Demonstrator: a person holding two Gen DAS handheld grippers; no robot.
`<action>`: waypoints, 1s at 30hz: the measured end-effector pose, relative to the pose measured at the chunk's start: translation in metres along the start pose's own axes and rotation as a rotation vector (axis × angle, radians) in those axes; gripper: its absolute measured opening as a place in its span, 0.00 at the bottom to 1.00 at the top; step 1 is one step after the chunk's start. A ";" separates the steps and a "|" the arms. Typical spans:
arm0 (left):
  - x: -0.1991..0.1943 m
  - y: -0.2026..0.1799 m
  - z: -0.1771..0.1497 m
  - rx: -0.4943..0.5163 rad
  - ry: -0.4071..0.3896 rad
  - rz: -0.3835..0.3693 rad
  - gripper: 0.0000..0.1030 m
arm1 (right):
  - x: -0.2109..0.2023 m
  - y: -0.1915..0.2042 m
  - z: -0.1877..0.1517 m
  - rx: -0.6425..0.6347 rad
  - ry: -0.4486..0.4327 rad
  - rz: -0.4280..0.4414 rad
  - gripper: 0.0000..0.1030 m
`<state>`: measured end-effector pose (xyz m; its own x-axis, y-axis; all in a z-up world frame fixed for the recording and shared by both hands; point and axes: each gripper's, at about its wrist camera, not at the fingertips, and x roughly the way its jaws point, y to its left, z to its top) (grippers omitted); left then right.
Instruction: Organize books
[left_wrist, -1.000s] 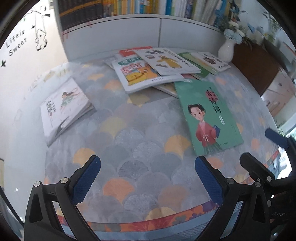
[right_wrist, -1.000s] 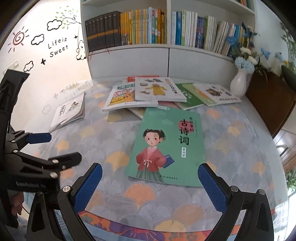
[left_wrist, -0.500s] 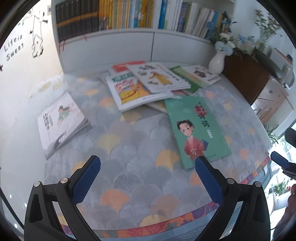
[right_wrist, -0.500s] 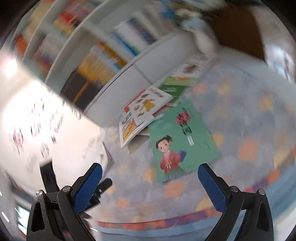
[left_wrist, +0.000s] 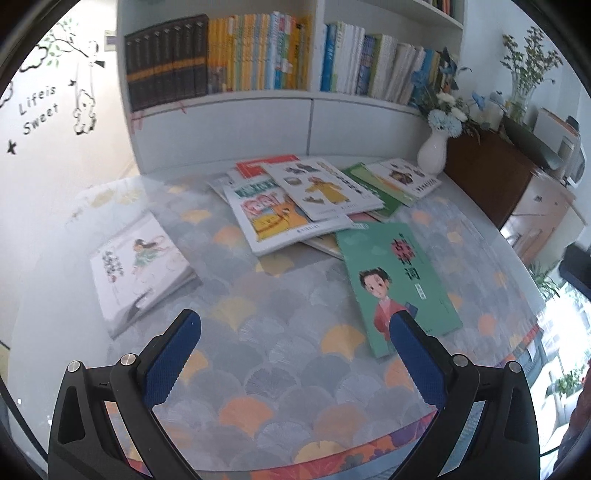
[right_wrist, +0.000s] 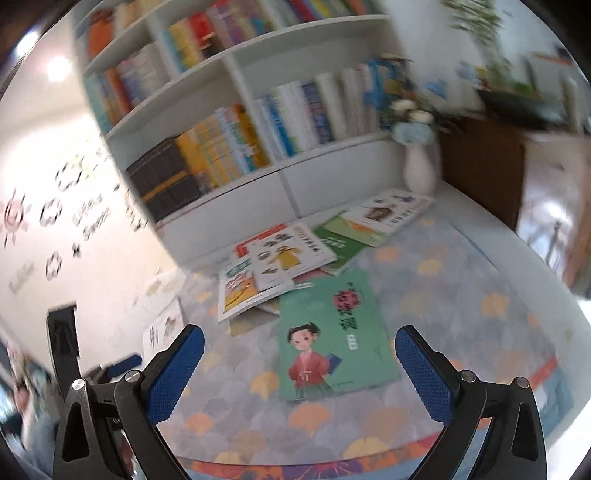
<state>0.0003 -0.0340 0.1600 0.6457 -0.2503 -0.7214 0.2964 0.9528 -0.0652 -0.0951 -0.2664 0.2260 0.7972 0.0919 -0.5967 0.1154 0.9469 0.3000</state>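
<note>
My left gripper (left_wrist: 295, 354) is spread wide above the patterned tablecloth (left_wrist: 280, 373), holding nothing and touching nothing. Far left lies a white picture book (left_wrist: 140, 269) on its own; the loose pile of books (left_wrist: 306, 199) sits near the bookshelf (left_wrist: 258, 59). The green book (left_wrist: 399, 280) lies flat just right of centre. My right gripper (right_wrist: 299, 365) is equally wide, empty, hovering over that green book (right_wrist: 332, 332).

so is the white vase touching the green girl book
Apart. The left wrist view shows the vase by the shelf, with other books and bare tablecloth between it and the green book.
</note>
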 end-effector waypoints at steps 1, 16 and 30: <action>-0.003 0.002 0.000 -0.004 -0.006 0.011 0.99 | 0.006 0.006 0.000 -0.019 0.016 0.007 1.00; 0.006 0.008 -0.021 -0.045 0.110 0.097 0.99 | 0.055 -0.010 -0.020 0.159 0.196 0.037 1.00; 0.008 0.032 -0.034 -0.149 0.165 0.120 0.99 | 0.062 -0.006 -0.034 0.169 0.238 0.040 1.00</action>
<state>-0.0088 0.0001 0.1290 0.5432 -0.1138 -0.8319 0.1093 0.9919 -0.0644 -0.0667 -0.2563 0.1618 0.6438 0.2171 -0.7338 0.1991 0.8784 0.4345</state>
